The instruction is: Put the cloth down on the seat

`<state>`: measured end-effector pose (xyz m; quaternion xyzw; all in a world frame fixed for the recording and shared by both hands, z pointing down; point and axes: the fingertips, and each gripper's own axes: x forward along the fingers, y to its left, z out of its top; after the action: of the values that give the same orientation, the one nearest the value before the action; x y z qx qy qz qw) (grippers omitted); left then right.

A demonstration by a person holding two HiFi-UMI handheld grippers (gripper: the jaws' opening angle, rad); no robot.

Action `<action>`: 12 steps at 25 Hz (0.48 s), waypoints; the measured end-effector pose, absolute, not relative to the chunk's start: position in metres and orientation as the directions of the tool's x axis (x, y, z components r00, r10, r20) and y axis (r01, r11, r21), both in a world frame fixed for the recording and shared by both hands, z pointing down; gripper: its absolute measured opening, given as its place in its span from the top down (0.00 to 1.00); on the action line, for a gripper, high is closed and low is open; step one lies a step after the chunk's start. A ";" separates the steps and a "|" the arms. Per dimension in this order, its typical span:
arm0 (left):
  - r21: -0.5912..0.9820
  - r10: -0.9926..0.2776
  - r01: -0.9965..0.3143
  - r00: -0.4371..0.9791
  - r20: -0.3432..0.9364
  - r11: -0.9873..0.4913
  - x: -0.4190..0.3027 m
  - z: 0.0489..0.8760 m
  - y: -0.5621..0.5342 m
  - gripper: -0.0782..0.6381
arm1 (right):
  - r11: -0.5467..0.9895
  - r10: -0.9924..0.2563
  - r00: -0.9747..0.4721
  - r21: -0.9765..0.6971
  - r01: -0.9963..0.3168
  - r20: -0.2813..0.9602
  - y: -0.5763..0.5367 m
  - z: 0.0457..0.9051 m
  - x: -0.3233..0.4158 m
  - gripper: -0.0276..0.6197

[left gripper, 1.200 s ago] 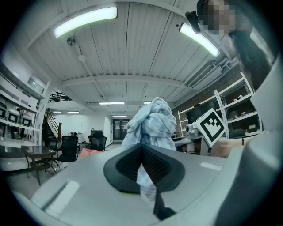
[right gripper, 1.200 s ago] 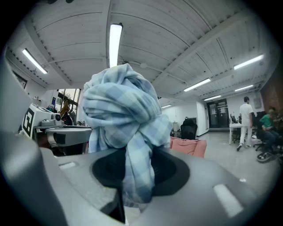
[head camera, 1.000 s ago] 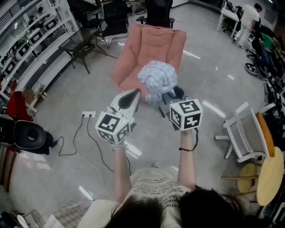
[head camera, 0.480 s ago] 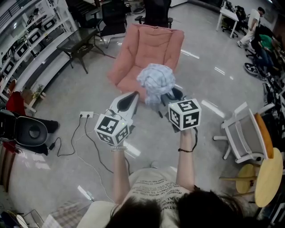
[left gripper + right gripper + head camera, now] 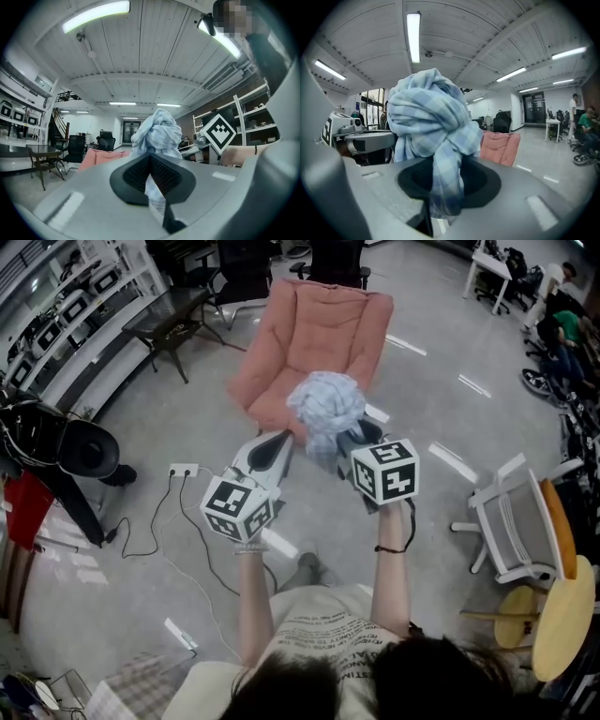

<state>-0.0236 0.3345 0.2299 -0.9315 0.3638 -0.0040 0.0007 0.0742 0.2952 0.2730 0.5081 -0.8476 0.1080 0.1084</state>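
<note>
A bundled pale-blue checked cloth [image 5: 326, 407] hangs in the air just in front of the pink armchair [image 5: 323, 329], above the front edge of its seat [image 5: 272, 401]. My left gripper [image 5: 284, 437] is shut on a strip of the cloth from the left, and the strip runs down through its narrow gap [image 5: 152, 183]. On the right, my right gripper [image 5: 352, 439] is shut on the cloth too, with the cloth [image 5: 431, 122] heaped over its jaws [image 5: 440, 187]. In the left gripper view the cloth [image 5: 157, 133] rises beyond the pads, with the chair [image 5: 101, 157] behind.
A dark table [image 5: 173, 320] with black chairs stands at the back left. A black stand [image 5: 70, 451] and a power strip with cables [image 5: 185, 470] are on the floor at left. A white chair [image 5: 520, 521] and round wooden table [image 5: 567, 610] are at right.
Both grippers have sunk a little with the cloth, towards the armchair. Their hold on the cloth is the same.
</note>
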 end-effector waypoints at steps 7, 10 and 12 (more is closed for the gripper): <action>-0.005 -0.687 -0.687 0.726 0.035 -0.726 -0.032 0.238 0.308 0.90 | 0.470 -0.829 -0.479 -0.104 -0.877 0.289 0.263 0.280 0.066 0.76; 0.003 -0.694 -0.694 0.719 0.038 -0.720 -0.031 0.246 0.291 0.90 | 0.475 -0.826 -0.486 -0.112 -0.873 0.285 0.244 0.284 0.067 0.76; 0.013 -0.696 -0.697 0.717 0.035 -0.717 -0.028 0.252 0.276 0.90 | 0.475 -0.824 -0.486 -0.112 -0.873 0.290 0.230 0.290 0.071 0.76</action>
<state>-0.0280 0.2755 0.2518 -0.9265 0.3758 -0.0138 -0.0123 0.0711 0.2301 0.2897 0.4974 -0.8532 0.1228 0.0984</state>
